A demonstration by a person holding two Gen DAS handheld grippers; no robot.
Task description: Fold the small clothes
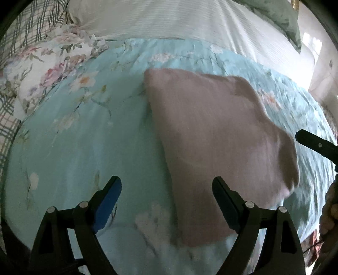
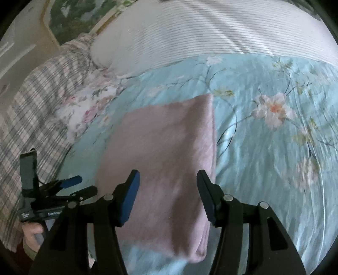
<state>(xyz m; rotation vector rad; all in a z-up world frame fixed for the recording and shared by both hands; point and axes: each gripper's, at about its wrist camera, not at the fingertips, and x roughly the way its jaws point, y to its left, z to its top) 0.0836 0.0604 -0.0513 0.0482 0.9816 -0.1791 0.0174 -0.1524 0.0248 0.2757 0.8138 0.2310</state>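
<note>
A folded pale pink cloth (image 1: 211, 131) lies flat on the light blue floral bedspread (image 1: 84, 137); it also shows in the right wrist view (image 2: 164, 152). My left gripper (image 1: 166, 192) is open and empty, above the cloth's near left edge. My right gripper (image 2: 168, 184) is open and empty, hovering over the cloth's near end. The left gripper (image 2: 78, 186) shows at the left of the right wrist view, beside the cloth. One finger of the right gripper (image 1: 316, 146) shows at the right edge of the left wrist view.
A white ribbed pillow (image 2: 211, 31) lies across the far side of the bedspread (image 2: 274, 148). A white floral cloth (image 1: 42, 69) and a plaid sheet (image 2: 38, 101) lie to the left. A green cushion (image 1: 281, 19) sits far right.
</note>
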